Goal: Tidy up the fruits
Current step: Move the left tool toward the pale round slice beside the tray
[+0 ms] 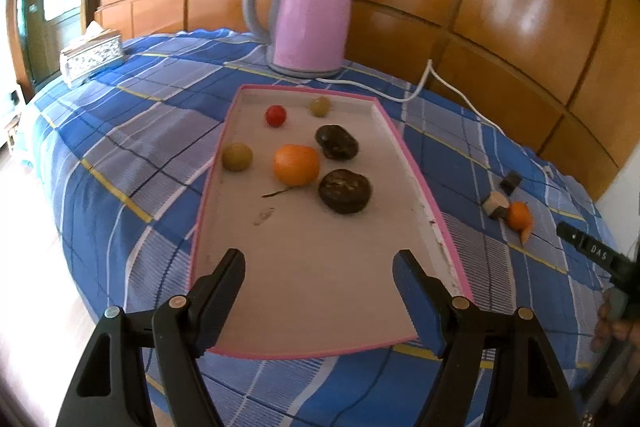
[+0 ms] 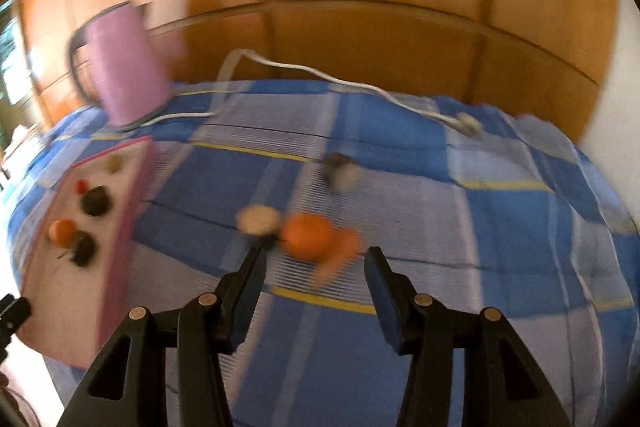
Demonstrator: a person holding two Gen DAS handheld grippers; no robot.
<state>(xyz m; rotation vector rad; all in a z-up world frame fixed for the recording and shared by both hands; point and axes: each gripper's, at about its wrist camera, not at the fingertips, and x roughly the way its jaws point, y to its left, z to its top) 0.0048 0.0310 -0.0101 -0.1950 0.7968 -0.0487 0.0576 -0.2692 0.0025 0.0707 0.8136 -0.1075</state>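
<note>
Here the loose orange fruit lies on the blue plaid surface, outside the pink tray and well to the tray's right. The right gripper points almost straight at it: the fruit sits just ahead of the fingers, roughly centred in the gap, perhaps a shade toward the left finger. Both right fingers stand spread wide with nothing between them. A strip of orange peel trails off the fruit's right side, on the side away from the tray (the view is motion-blurred, so its exact shape cannot be told), and a pale round piece lies touching or just beside the fruit on its tray side.

The left gripper hovers over the tray's near end, its fingers likewise apart and empty. Inside the tray, beyond those fingers, rest another orange, two dark fruits, a small red one and two greenish ones.

The right hand is clearly the nearer to the stray fruit, which looks round, so no long axis matters; the likely move is a short advance straight forward, then a closing that avoids catching the neighbouring piece. The tray lies to the fruit's left.
</note>
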